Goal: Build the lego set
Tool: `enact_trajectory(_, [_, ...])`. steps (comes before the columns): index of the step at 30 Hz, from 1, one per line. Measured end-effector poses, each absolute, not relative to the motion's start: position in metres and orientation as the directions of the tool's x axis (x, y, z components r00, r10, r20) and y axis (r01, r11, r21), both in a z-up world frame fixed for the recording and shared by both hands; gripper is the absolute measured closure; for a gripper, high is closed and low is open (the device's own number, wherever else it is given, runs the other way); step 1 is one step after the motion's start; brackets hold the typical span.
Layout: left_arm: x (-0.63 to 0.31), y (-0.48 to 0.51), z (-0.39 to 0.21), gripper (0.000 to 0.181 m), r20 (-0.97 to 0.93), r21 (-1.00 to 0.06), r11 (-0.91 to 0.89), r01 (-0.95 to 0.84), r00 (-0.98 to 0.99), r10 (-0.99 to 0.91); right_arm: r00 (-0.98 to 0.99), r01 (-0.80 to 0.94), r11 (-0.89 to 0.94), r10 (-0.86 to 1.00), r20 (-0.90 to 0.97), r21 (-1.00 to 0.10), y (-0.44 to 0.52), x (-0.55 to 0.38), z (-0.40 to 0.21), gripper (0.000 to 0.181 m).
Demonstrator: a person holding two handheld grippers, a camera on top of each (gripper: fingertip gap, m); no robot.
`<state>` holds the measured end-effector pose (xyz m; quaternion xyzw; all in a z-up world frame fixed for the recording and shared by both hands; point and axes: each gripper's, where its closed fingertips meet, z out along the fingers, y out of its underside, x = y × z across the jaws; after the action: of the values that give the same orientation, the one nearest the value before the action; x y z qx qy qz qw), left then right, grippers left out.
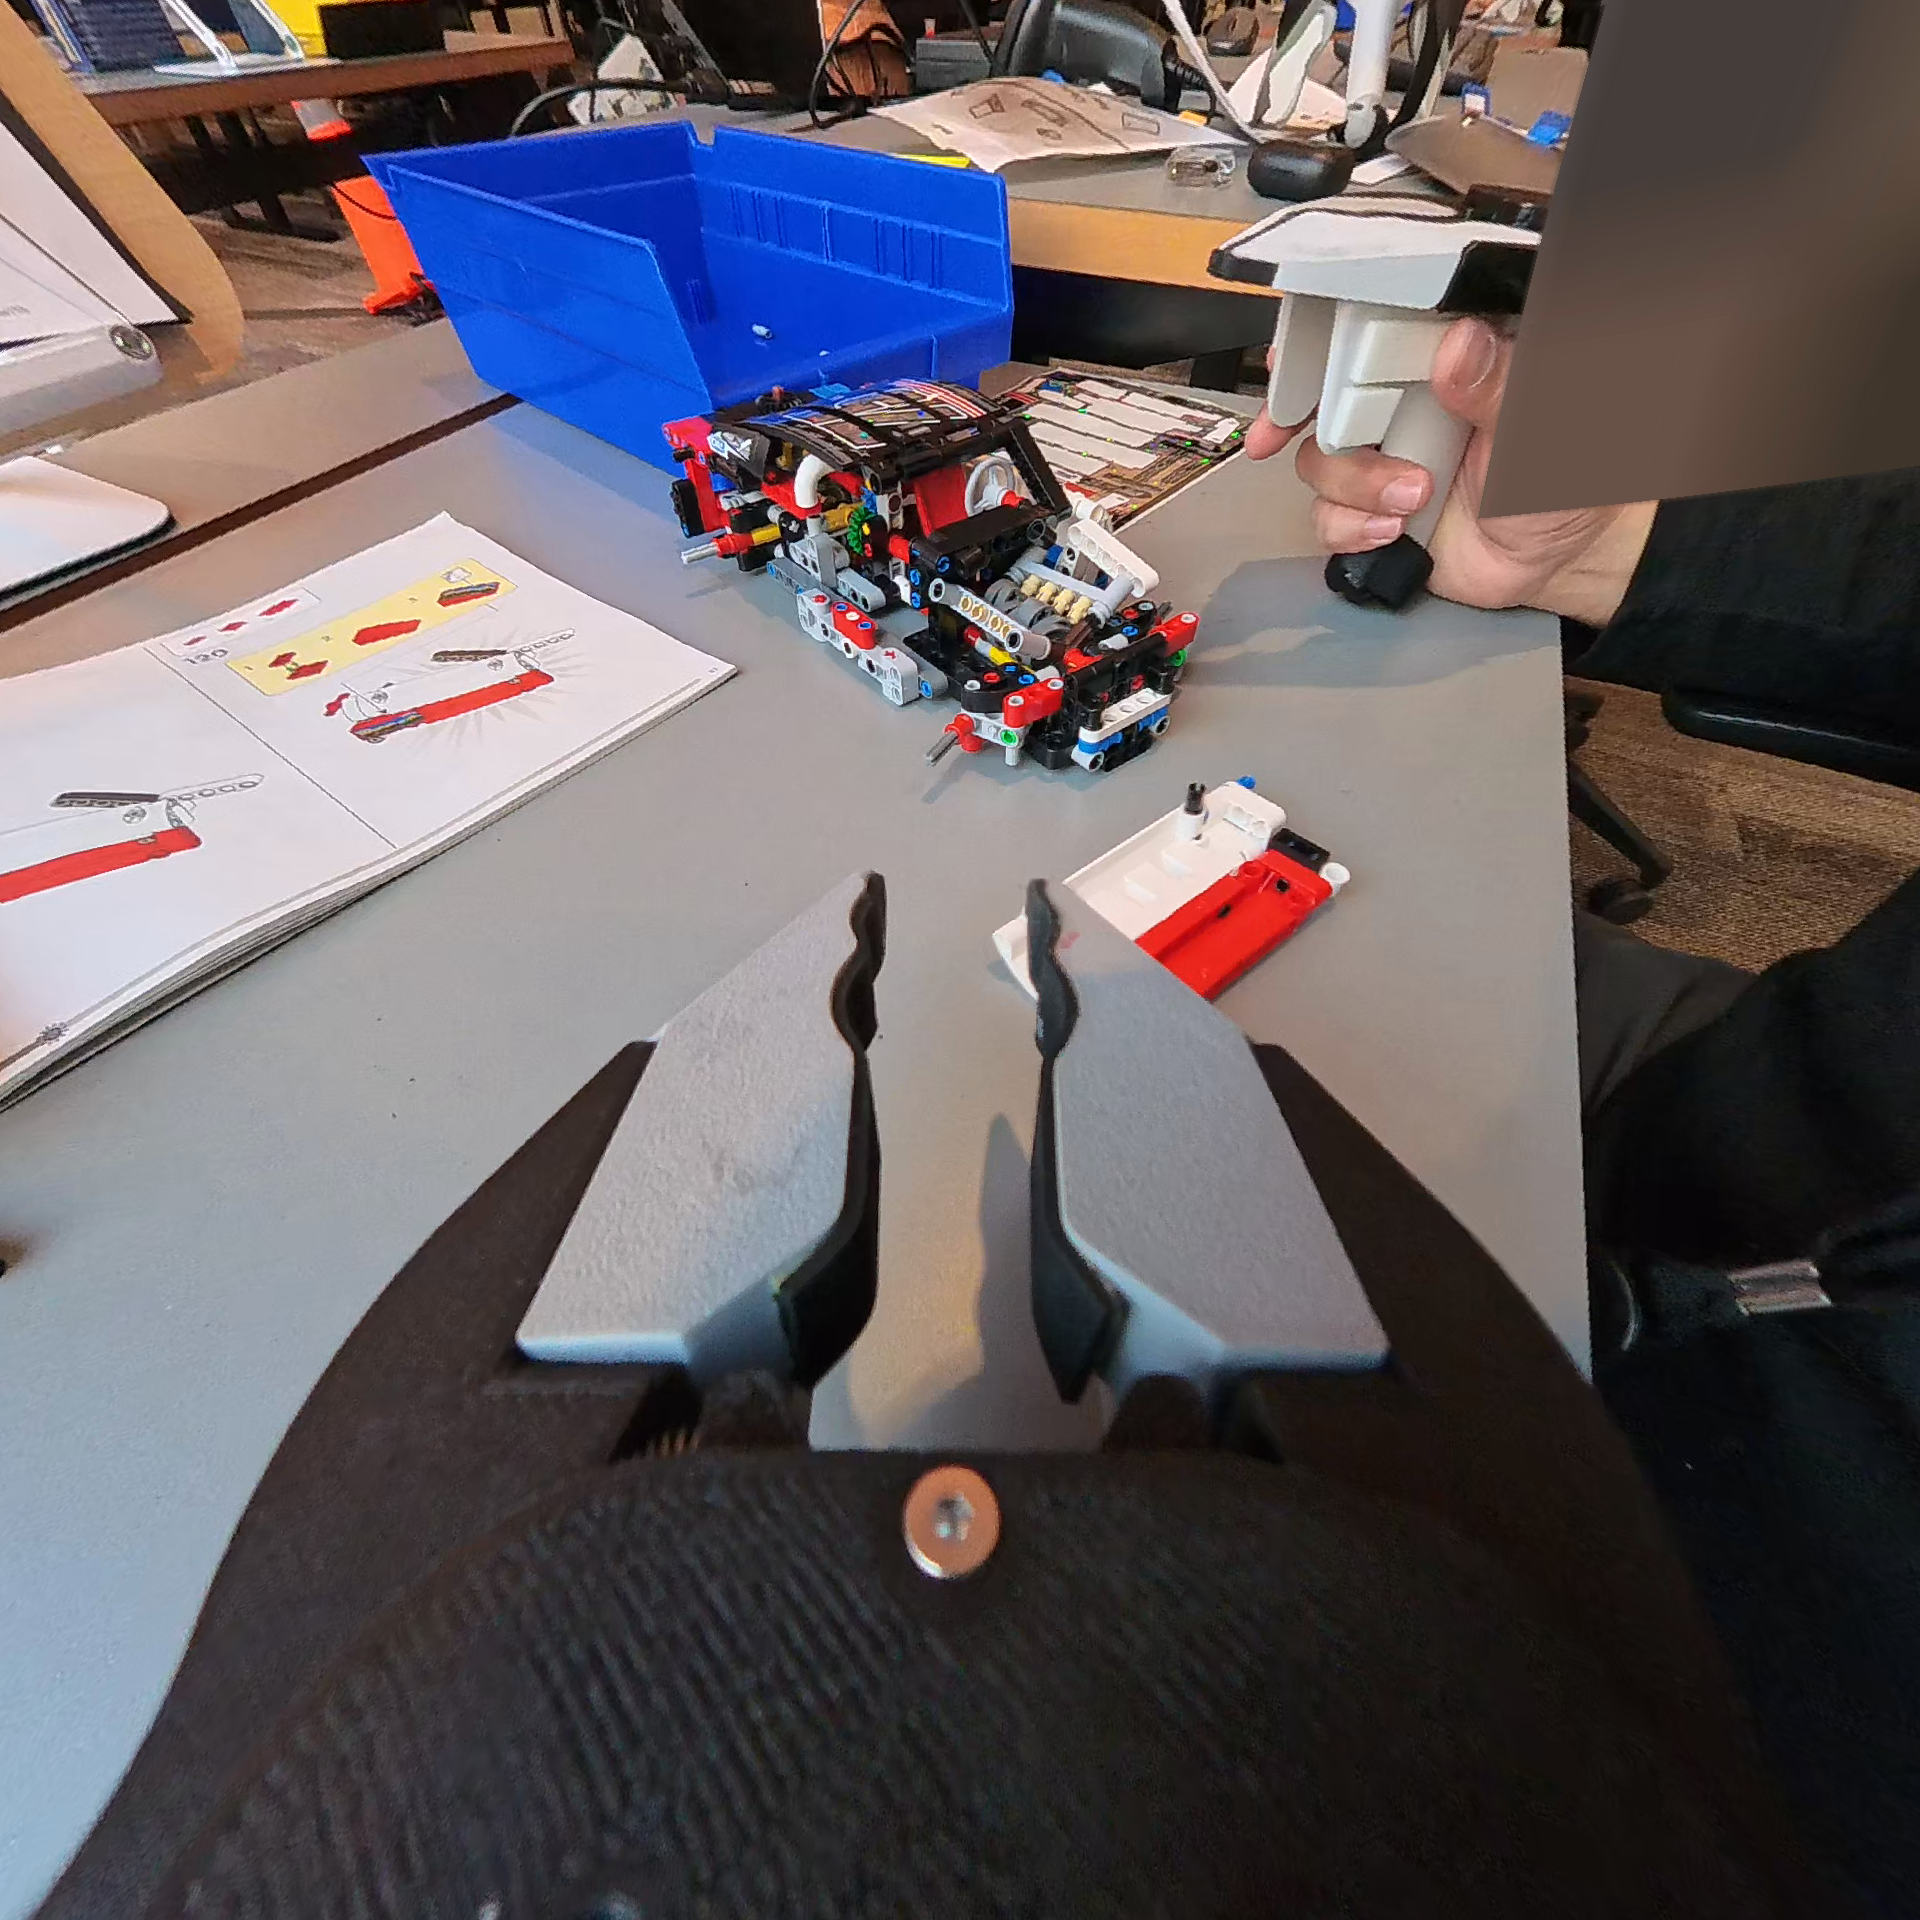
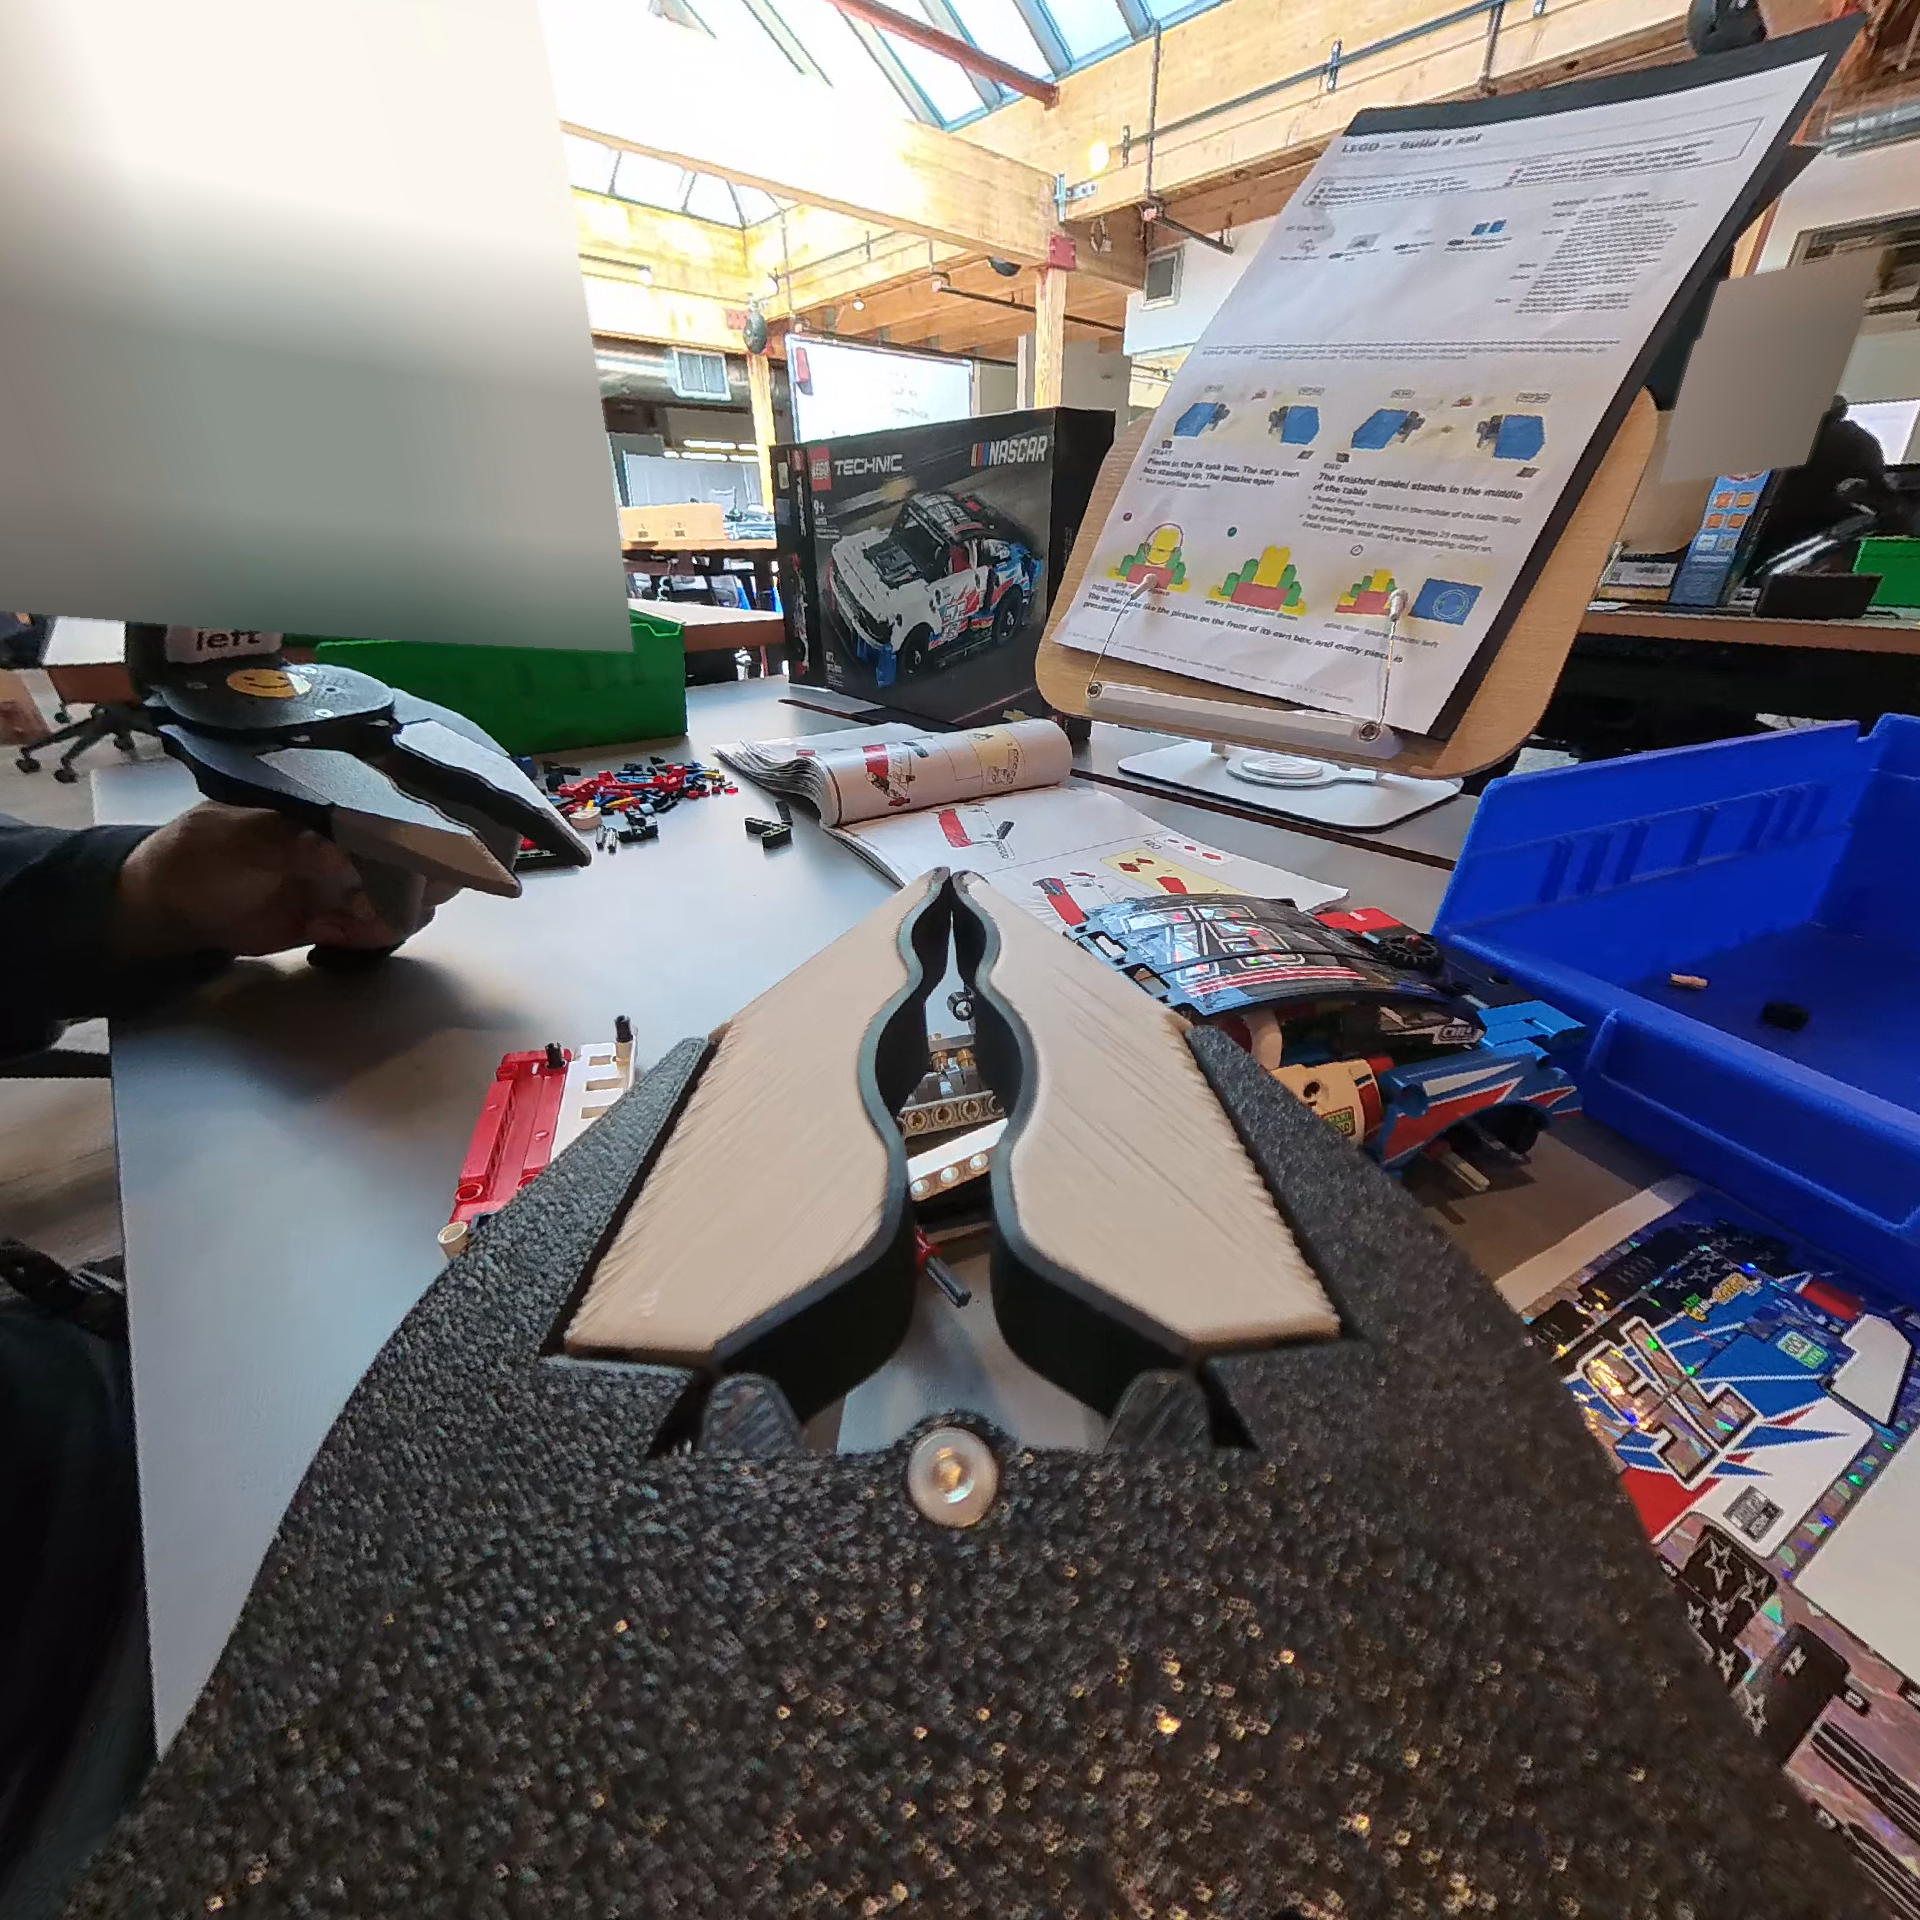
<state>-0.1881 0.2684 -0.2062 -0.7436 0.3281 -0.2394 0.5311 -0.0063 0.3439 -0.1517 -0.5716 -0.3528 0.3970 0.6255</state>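
Observation:
The part-built lego car (image 1: pixel 935 561), black, red and blue, stands mid-table. In the right wrist view the car (image 2: pixel 1382 1029) lies just beyond and to the right of my right gripper (image 2: pixel 951 883), whose tips touch with nothing between them. A red and white panel sub-assembly (image 1: pixel 1205 894) lies flat in front of the car. My left gripper (image 1: pixel 954 902) is open and empty, with its right fingertip just over the panel's near corner. The right wrist view shows the panel (image 2: pixel 530 1122) at the left and the left gripper (image 2: pixel 551 871) held above the table.
An open instruction booklet (image 1: pixel 312 727) lies to the left and a tipped blue bin (image 1: pixel 707 249) sits behind the car. A sticker sheet (image 2: pixel 1714 1403), loose pieces (image 2: pixel 634 790), the set's box (image 2: pixel 935 561), a green bin (image 2: pixel 520 686) and a sheet stand (image 2: pixel 1351 416) ring the table. The table edge (image 1: pixel 1569 935) is close on the right. My hands' fingertips stand some 20 centimeters from each other.

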Motion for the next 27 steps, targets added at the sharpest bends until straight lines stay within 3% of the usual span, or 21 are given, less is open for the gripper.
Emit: enact_trajectory(27, [-0.197,0.283,-0.232,0.168,-0.085,-0.873,-0.327,-0.362,0.773,-0.629,0.454,-0.104,0.087,0.891,0.030,-0.991,0.339,-0.004,-0.148,0.181])
